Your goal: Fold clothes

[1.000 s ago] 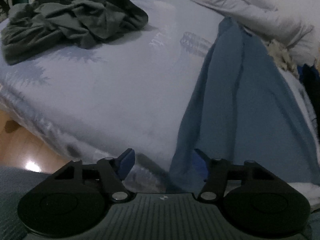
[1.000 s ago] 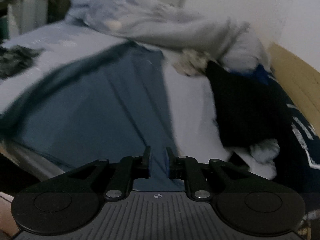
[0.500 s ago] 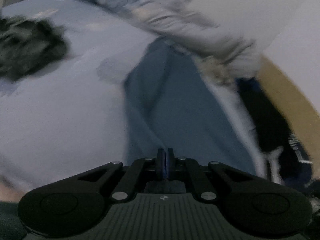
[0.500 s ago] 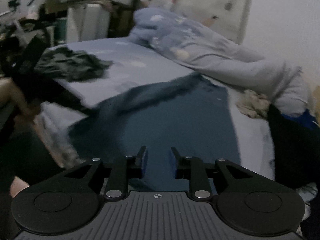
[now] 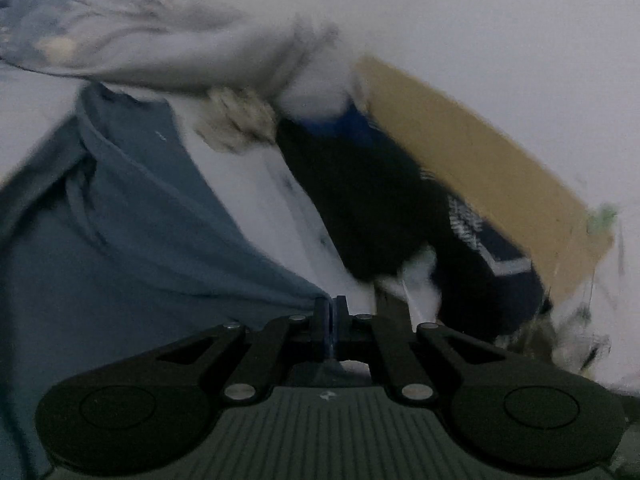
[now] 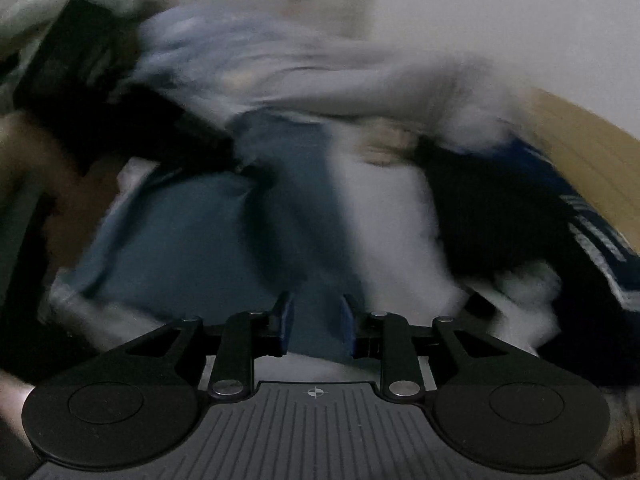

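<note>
**First fold of the blue garment under way, most of the pile untouched**

The left gripper (image 5: 331,312) has its fingers closed tight, and a pulled-up point of the blue garment (image 5: 132,240) runs straight into them, so it reads as pinched on an edge or corner of the cloth. From that pinch the fabric fans away to the left and toward the far side of the bed (image 5: 256,184), with creases radiating from the grip.

The right gripper (image 6: 316,322) has its fingers parted, with blue cloth showing in the gap between them. The pads do not appear to press on it, though heavy blur makes this hard to settle. In the right wrist view a dark shape crossing the garment from the left looks like the other gripper and the hand behind it, too smeared to be sure.

As a judgement, the garment is spread on the bed and one side is being carried across, so no fold is yet laid down. Still to do: lay that edge flat, make the remaining folds, then deal with the black garment (image 5: 360,200) just beside it and the navy printed one (image 5: 480,240) against the tan headboard (image 5: 472,160). A pale crumpled cloth (image 5: 236,124) and the rumpled duvet (image 5: 160,44) lie at the far end.
</note>
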`<state>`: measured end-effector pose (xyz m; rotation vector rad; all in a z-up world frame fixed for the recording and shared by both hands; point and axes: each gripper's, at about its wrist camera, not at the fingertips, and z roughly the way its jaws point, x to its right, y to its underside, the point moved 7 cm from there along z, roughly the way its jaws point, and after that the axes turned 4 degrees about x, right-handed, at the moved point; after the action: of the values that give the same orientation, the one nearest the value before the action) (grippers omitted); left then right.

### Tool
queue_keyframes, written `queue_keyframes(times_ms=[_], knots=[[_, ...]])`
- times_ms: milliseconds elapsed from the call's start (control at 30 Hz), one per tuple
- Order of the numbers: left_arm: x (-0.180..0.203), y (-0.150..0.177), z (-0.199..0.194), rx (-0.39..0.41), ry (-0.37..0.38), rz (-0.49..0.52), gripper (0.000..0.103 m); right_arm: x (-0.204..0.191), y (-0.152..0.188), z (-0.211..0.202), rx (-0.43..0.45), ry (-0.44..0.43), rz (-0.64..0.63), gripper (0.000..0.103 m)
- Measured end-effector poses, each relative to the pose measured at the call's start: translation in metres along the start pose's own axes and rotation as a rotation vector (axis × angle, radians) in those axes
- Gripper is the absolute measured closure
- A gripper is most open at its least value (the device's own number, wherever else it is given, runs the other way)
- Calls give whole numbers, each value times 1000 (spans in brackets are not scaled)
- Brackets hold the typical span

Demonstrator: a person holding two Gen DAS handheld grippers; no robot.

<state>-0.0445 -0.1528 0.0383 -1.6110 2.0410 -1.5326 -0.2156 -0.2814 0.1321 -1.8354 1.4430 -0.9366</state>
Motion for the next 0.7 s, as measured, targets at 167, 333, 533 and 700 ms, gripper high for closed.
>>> queue_keyframes(times_ms=[167, 333, 533, 700], knots=[[24, 47, 16, -145, 83, 105, 74, 35, 17, -22, 23, 89, 108, 74], [-5, 55, -11, -143, 44, 111, 47, 15, 24, -22, 25, 49, 42, 74], [-86, 38, -80, -67, -180, 69, 42, 0, 28, -22, 31, -18, 18, 73], [-160, 31, -136, -22, -431, -11, 30, -6, 25, -17, 44, -59, 14, 64]])
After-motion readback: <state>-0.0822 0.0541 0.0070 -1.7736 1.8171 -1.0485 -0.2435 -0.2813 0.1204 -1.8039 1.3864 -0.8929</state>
